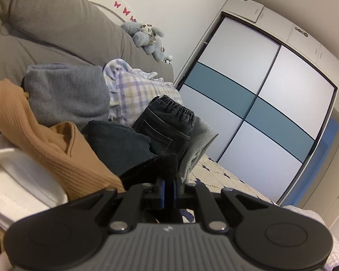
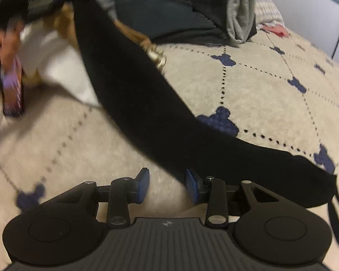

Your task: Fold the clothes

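Note:
A long black garment (image 2: 147, 103) stretches from the upper left down to the lower right over the bedspread (image 2: 260, 90). Its raised end (image 1: 156, 169) is pinched between the blue pads of my left gripper (image 1: 168, 187), which is shut on it. My right gripper (image 2: 168, 185) hovers over the bedspread with its jaws open; bare bedspread shows in the gap. The black cloth passes just beyond its right pad (image 2: 192, 187), and I cannot tell if they touch. The far left of the right wrist view is blurred, with a hand (image 2: 4, 43) there.
A pile of clothes lies ahead: a tan ribbed garment (image 1: 45, 140), a grey sweatshirt (image 1: 67, 94), dark jeans (image 1: 167, 122), white cloth (image 1: 18, 180). A grey headboard cushion (image 1: 56, 18) bears a plush toy (image 1: 147, 36). A wardrobe (image 1: 260, 94) stands right.

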Tool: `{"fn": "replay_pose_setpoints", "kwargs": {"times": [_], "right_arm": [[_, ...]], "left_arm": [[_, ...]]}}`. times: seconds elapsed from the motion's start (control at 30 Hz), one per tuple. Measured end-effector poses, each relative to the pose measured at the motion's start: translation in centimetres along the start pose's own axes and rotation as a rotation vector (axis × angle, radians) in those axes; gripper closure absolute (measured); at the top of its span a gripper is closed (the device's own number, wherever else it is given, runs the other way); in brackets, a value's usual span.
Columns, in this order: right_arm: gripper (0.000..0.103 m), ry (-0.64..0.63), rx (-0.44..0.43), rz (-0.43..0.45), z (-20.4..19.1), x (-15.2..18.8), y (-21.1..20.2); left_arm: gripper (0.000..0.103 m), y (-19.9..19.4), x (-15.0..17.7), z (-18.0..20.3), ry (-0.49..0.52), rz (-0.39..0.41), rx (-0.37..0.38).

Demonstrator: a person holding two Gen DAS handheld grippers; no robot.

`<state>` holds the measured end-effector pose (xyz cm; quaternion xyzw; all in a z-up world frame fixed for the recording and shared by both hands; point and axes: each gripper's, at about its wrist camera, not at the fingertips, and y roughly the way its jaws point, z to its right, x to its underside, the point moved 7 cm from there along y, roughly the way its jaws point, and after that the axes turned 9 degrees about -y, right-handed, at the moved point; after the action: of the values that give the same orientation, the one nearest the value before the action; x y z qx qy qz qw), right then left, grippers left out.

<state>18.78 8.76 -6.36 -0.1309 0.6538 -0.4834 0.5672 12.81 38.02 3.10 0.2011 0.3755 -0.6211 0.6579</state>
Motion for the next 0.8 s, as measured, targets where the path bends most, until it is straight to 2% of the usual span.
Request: {"fn": "replay_pose_setpoints", "kwargs": {"times": [0.1, 0.13, 0.17, 0.2, 0.27, 0.37, 0.47, 0.57, 0.63, 0.73, 0.8], "right_arm": [[0.067, -0.037, 0.057, -0.009, -0.2, -0.1, 0.6], [0.079, -0.050, 0.075, -0.012, -0.3, -0.1, 0.8], [0.096, -0.062, 0.094, -0.015, -0.4, -0.2, 1.0], [0.099, -0.065, 0.103, -0.011, -0.2, -0.3, 1.0], [0.100, -0.056, 0.100, 0.027, 0.1, -0.3, 0.3], [0.100, -0.049, 0.059, 0.062, -0.1, -0.2, -1.0], [0.100, -0.082, -0.008, 0.021, -1.1, 0.6, -0.7], [0.102, -0.144, -0.045, -0.048, -2.5, 1.6, 0.4], [0.101, -0.161, -0.037, -0.046, -2.8, 1.6, 0.6], [0.099, -0.115, -0.070, -0.048, -2.3, 1.0, 0.1], [0.097, -0.055, -0.112, -0.003, -1.2, -0.1, -0.7]], "left_arm": [[0.096, 0.1, -0.1, -0.1, -0.041, 0.003, 0.013], [0.096, 0.1, -0.2, -0.1, -0.054, 0.005, 0.020], [0.096, 0.0, -0.4, 0.0, -0.064, 0.015, 0.033], [0.096, -0.2, -0.5, 0.1, -0.072, 0.027, 0.048], [0.096, -0.5, -0.8, 0.3, -0.089, 0.052, 0.079], [0.096, -0.5, -1.1, 0.1, -0.063, 0.057, 0.044], [0.096, 0.0, -0.8, -0.9, -0.034, 0.024, -0.052], [0.096, 0.0, -0.6, -0.7, 0.005, 0.015, -0.080], [0.096, -0.1, -0.5, -0.5, 0.033, 0.017, -0.090], [0.096, -0.2, -0.3, -0.5, 0.042, 0.014, -0.089], [0.096, -0.3, -0.3, -0.6, 0.038, 0.013, -0.086]]}}
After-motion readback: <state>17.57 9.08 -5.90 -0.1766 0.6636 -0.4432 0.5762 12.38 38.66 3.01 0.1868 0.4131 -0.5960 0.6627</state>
